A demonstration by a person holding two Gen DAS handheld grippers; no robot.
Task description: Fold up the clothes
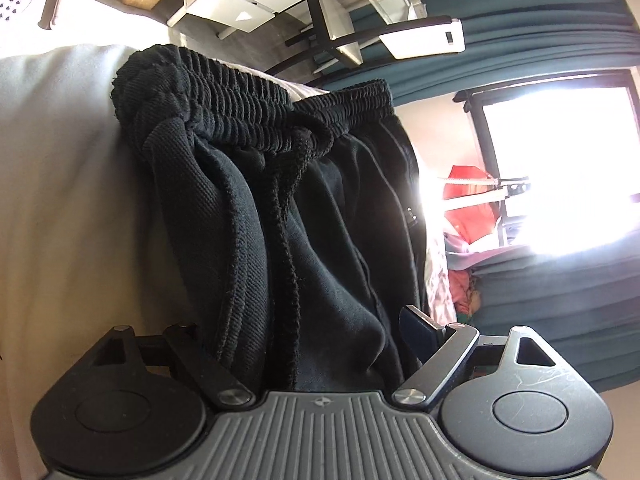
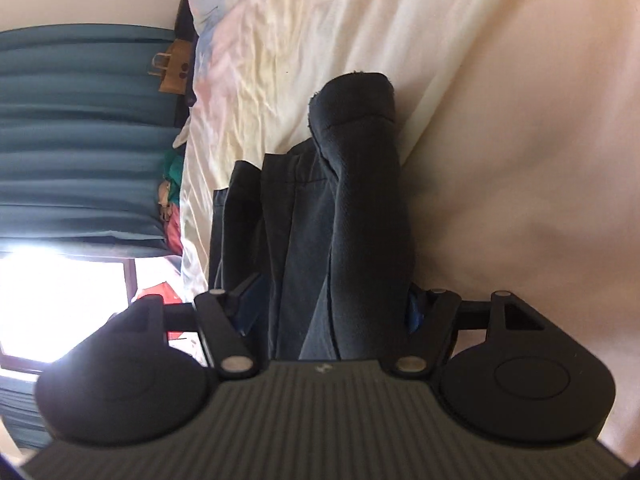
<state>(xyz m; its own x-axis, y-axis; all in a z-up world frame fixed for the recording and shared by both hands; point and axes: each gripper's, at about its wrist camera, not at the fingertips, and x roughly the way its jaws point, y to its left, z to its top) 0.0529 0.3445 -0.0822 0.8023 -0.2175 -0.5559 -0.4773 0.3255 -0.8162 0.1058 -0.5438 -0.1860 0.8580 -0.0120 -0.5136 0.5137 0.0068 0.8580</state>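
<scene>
2 hand-held grippers, left (image 1: 304, 344) and right (image 2: 332, 312), each apparently clamp 1 black garment (image 1: 280, 200) on 1 bed (image 2: 500, 160).

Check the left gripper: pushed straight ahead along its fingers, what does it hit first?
The black pants. The fabric already bunches between the left gripper fingers and fills the line ahead up to the ribbed waistband. The white bedsheet lies beside and behind, though depth is unclear.
</scene>
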